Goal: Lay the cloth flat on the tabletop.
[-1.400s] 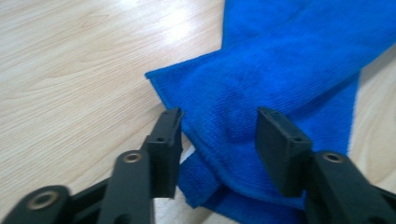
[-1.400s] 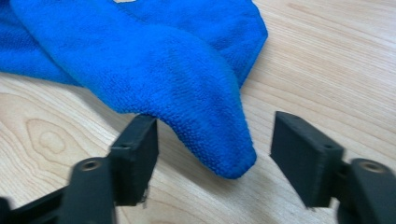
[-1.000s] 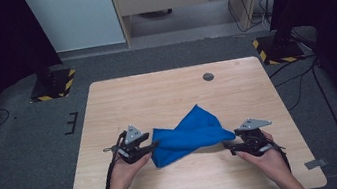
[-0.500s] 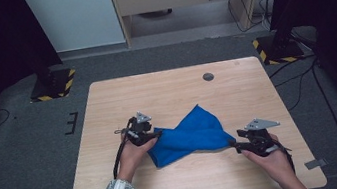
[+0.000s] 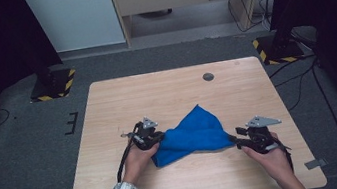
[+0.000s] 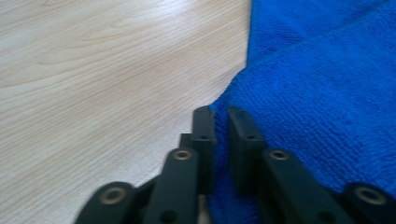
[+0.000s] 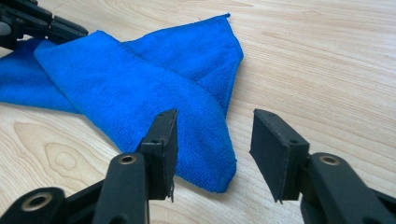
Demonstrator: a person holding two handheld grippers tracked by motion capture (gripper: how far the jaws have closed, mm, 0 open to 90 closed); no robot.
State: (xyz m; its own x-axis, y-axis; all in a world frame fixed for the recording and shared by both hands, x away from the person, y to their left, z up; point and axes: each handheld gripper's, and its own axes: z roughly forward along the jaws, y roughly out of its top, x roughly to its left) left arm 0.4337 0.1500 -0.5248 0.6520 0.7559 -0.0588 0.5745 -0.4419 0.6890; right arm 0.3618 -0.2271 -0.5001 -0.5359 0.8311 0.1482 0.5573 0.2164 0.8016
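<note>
A blue cloth (image 5: 192, 134) lies crumpled and folded over itself on the wooden table (image 5: 156, 91), between my two grippers. My left gripper (image 5: 159, 137) is at the cloth's left edge. In the left gripper view its jaws (image 6: 220, 114) have just been closing and now pinch the edge of the cloth (image 6: 317, 93). My right gripper (image 5: 233, 138) is at the cloth's right corner. Its jaws (image 7: 212, 126) have just been closing but still stand apart, with the corner of the cloth (image 7: 140, 74) lying low between them, untouched. The left gripper (image 7: 42, 25) also shows far off, at the cloth's other end.
A small round grommet (image 5: 208, 76) sits in the table near its far edge. Bare wood lies beyond the cloth and to both sides. Black stands with yellow-striped feet (image 5: 51, 86) rest on the grey floor past the table's far corners.
My left gripper has moved right onto the cloth's left edge and its jaws have closed on it. The right gripper has stayed in place, its jaws a little narrower.
</note>
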